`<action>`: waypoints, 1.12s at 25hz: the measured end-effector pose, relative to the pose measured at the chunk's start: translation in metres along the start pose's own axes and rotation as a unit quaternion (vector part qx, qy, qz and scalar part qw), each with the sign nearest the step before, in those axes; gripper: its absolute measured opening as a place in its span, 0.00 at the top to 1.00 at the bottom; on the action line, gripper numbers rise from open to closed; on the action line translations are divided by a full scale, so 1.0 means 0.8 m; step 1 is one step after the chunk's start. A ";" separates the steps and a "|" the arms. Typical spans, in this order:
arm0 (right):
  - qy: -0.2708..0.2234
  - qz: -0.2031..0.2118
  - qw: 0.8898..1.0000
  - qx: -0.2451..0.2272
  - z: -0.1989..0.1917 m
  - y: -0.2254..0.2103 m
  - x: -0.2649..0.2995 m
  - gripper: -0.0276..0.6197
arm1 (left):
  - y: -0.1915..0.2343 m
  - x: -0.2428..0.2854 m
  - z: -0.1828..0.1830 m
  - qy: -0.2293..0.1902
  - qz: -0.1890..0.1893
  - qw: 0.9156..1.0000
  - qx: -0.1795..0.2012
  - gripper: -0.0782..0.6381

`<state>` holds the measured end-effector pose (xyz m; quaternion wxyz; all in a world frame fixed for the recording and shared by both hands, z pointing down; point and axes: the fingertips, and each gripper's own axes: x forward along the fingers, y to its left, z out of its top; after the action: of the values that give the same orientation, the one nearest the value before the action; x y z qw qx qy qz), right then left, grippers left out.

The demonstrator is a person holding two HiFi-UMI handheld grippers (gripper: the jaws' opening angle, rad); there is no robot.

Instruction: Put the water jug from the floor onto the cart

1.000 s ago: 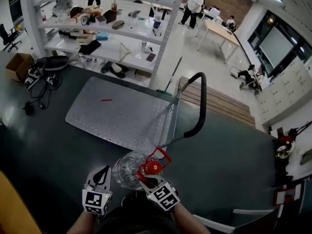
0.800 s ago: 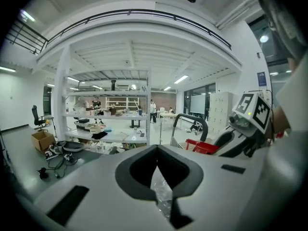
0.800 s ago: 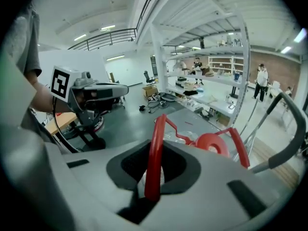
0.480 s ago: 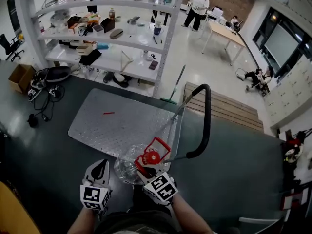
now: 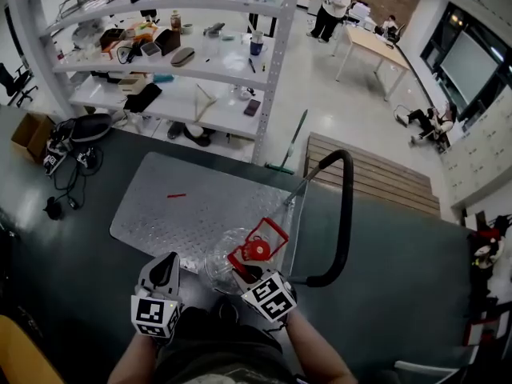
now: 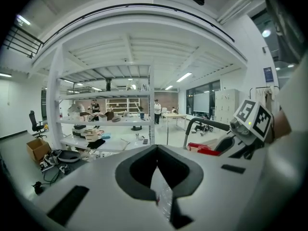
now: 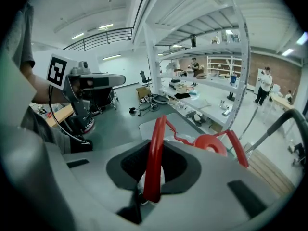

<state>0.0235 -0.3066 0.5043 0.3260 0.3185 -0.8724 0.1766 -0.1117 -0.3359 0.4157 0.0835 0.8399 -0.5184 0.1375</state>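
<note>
Red plastic handle (image 7: pixel 155 158) sits pinched in the right gripper (image 5: pixel 250 275), with the clear water jug (image 5: pixel 222 269) hanging from it at the near edge of the cart (image 5: pixel 200 210). That 1 thin loop carries a probably heavy, swinging load. The left gripper (image 5: pixel 165 264), closed and empty, could steady the slick body.

Lower centre of the head view, left gripper (image 5: pixel 165 269) and right gripper (image 5: pixel 245 272), pale grey shells, black-lined jaw hollows, black-and-white marker cubes (image 5: pixel 152 317), dark grey short-sleeved top (image 5: pixel 214 352) at bottom edge
</note>
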 end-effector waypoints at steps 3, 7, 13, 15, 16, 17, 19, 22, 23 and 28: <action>0.009 -0.019 1.000 0.004 0.005 -0.033 0.015 0.90 | 0.017 0.033 0.001 0.004 -0.004 1.000 -0.002 0.88; 0.028 -0.046 0.998 0.011 0.012 -0.078 0.040 0.90 | 0.037 0.080 0.003 0.006 -0.026 1.000 -0.006 0.88; 0.050 -0.095 0.994 0.035 0.032 -0.157 0.084 0.90 | 0.074 0.174 0.005 0.022 -0.082 0.996 0.016 0.88; 0.061 -0.113 0.991 0.046 0.036 -0.180 0.101 0.90 | 0.092 0.204 0.007 0.026 -0.097 0.995 0.010 0.88; 0.070 -0.123 0.989 0.051 0.036 -0.190 0.108 0.90 | 0.100 0.217 0.008 0.030 -0.104 0.994 0.007 0.88; 0.079 -0.132 0.986 0.057 0.036 -0.201 0.115 0.90 | 0.108 0.230 0.007 0.034 -0.111 0.993 0.004 0.88; 0.089 -0.148 0.983 0.070 0.037 -0.224 0.130 0.90 | 0.125 0.256 0.007 0.041 -0.121 0.992 0.004 0.88; 0.106 -0.168 0.977 0.078 0.036 -0.257 0.151 0.90 | 0.150 0.291 0.005 0.043 -0.131 0.990 0.012 0.88; 0.111 -0.174 0.975 0.080 0.035 -0.267 0.156 0.90 | 0.157 0.300 0.004 0.044 -0.134 0.990 0.015 0.88; 0.122 -0.210 0.967 0.079 0.040 -0.312 0.172 0.90 | 0.178 0.343 -0.001 0.047 -0.141 0.989 0.011 0.88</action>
<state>0.0960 -0.5673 0.5995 0.4340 0.4955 -0.7225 0.2101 -0.1224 -0.6319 0.5028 0.1169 0.8980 -0.3889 0.1695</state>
